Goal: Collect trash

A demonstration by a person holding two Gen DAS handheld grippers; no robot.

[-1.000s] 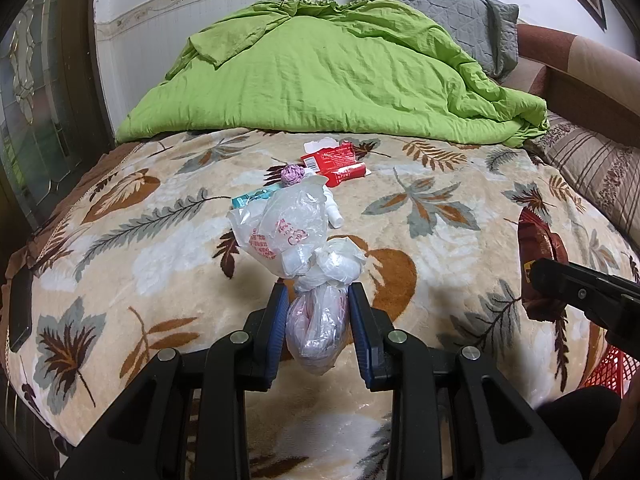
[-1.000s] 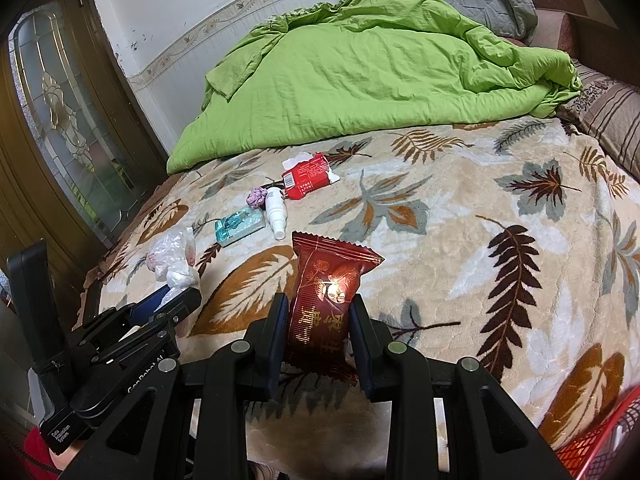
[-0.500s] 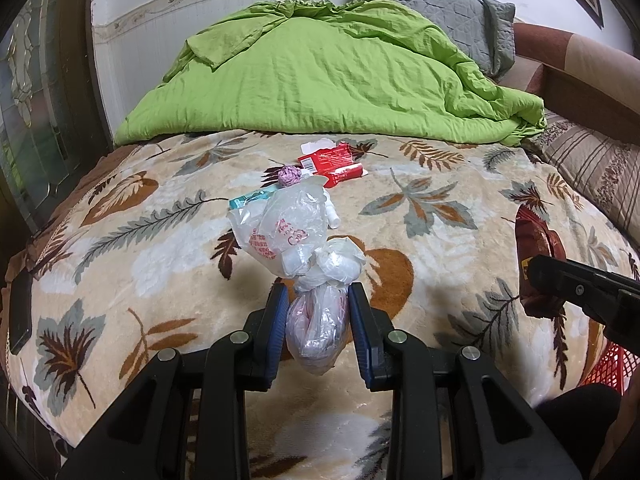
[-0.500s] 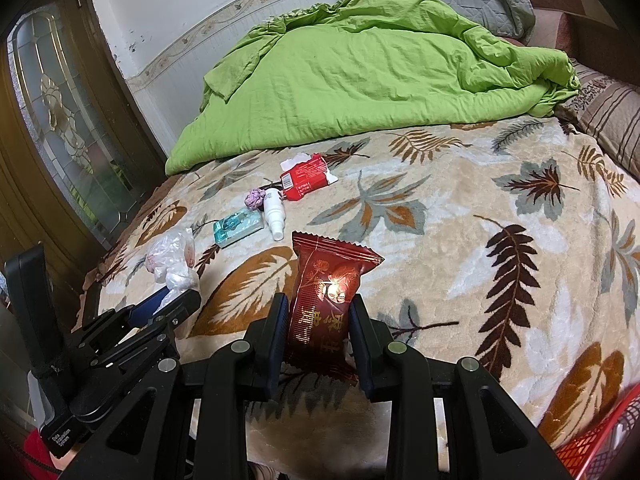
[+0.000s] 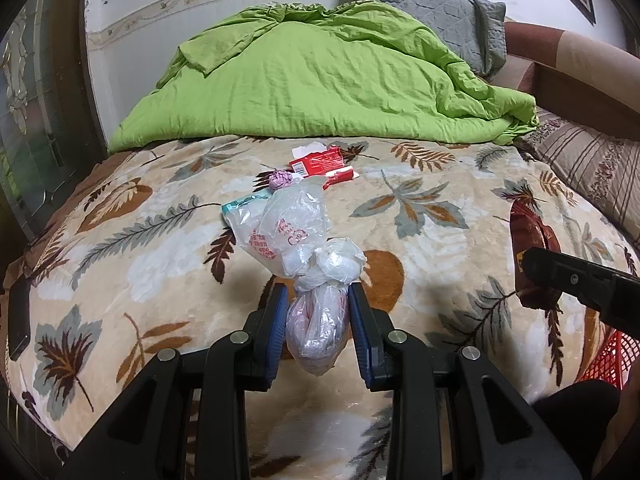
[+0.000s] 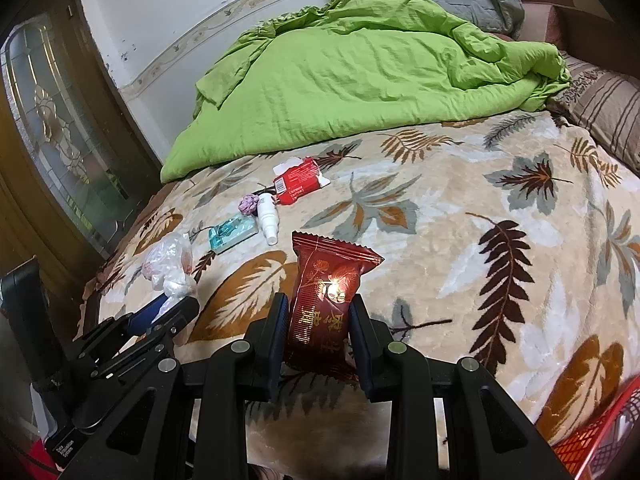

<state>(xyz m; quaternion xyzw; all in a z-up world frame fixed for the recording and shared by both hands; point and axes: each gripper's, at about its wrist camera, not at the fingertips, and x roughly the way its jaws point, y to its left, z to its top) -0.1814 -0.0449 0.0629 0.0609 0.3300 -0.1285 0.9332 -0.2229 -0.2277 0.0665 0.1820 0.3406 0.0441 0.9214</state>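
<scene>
Left gripper (image 5: 319,312): its blue pads are pressing from both sides on a knotted plastic bag (image 5: 308,248), so the jaws are closed on it.
Plastic bag: it is standing up between the pads, its loose top with pink print is rising above them, and its lower end is hanging under the jaws, over the blanket (image 5: 432,256). In the right view the same bag (image 6: 170,266) is showing at the left, at the tip of the other gripper.
Right gripper (image 6: 319,316): its jaws are gripping a dark red snack packet (image 6: 328,300) by the lower half.
Snack packet: it is standing upright between the pads, its crimped top edge is pointing up, and gold print is shining on the front. In the left view a part of it (image 5: 532,236) is showing at the right, behind the black finger.
Trash on the blanket: beyond both grippers, a teal packet (image 6: 233,233), a white bottle (image 6: 267,216), a small purple ball (image 6: 249,204) and a red wrapper (image 6: 298,181) are lying close together in one group, well apart from both grippers.
Blanket: it is beige with a leaf pattern and is covering the bed.
Quilt (image 5: 320,76): green and crumpled, it is lying at the far end of the bed, with a grey pillow (image 5: 440,16) behind it.
Basket (image 6: 604,436): red mesh, only a corner is showing at the lower right edge, beside the bed.
</scene>
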